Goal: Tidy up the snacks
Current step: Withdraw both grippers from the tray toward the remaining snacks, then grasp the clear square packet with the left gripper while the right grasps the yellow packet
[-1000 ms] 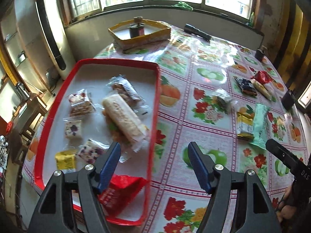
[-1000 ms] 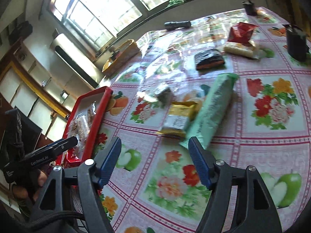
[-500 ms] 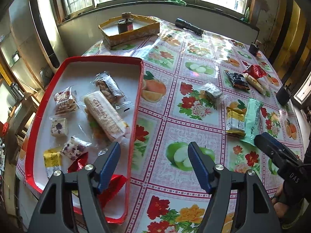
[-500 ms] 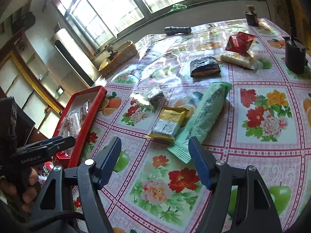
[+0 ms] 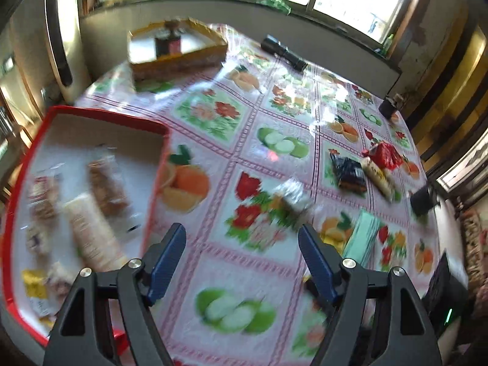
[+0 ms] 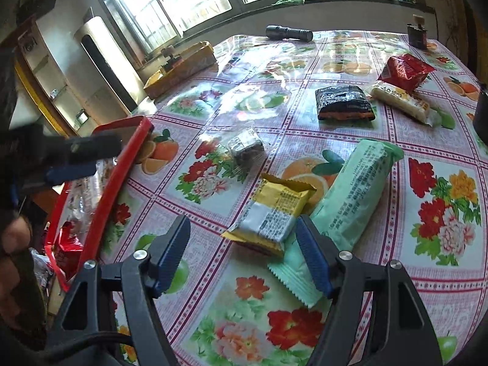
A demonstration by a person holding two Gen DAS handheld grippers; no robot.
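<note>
My left gripper hangs over the flowered tablecloth just right of the red tray; its jaws are opening with nothing between them. The tray holds several wrapped snacks, blurred here, among them a red packet at its near end. My right gripper stands open, low over the table. A yellow packet lies just ahead of its fingertips, and a long green packet runs under its right finger. Farther off lie a clear-wrapped dark snack, a black packet, a pale bar and a second red packet.
A yellow box with a dark jar stands at the back near the window. A black flashlight lies at the far edge. A dark cup and a small jar stand on the right. A person's hand shows at left.
My left gripper has swung right, from over the tray's near end to over the tablecloth, and its jaws stand wider. My right gripper has come closer to the yellow and green packets.
</note>
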